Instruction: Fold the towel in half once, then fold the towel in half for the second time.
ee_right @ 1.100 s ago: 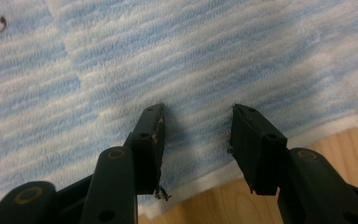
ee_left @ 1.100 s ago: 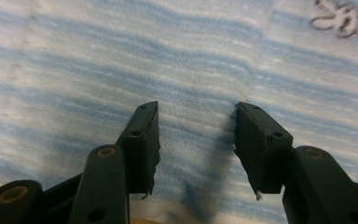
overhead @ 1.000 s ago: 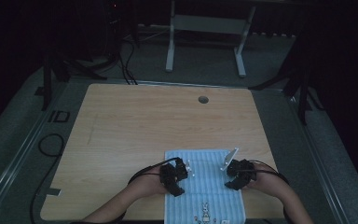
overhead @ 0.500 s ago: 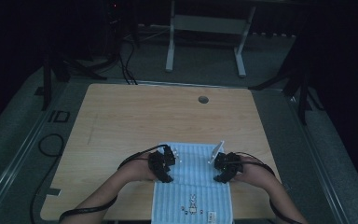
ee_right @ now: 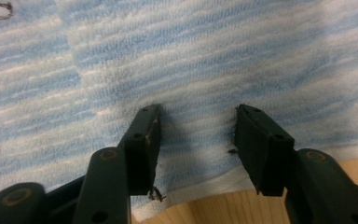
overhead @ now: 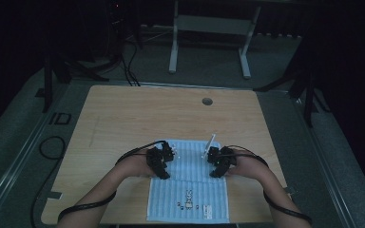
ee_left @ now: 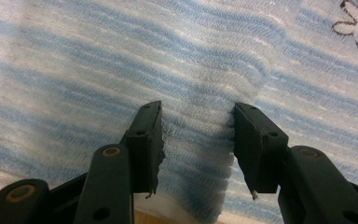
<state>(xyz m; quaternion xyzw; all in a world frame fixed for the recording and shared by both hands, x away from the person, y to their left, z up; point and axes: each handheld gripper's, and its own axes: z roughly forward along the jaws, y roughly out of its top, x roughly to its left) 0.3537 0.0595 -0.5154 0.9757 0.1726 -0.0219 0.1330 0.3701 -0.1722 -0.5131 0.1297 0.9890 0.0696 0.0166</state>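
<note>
Beyond the striped towel (overhead: 190, 190), the table (overhead: 138, 114) lies bare to its far edge, broken there by one round cable hole (overhead: 207, 101); bare wood also flanks the towel's left and right.

Both forearms came in from six o'clock, angled toward each other. The left gripper (overhead: 160, 163) sat near seven o'clock of the view's centre, its jaws parted partway. The right gripper (overhead: 220, 162) sat at five o'clock, level with it, its jaws parted and just opening wider.
</note>
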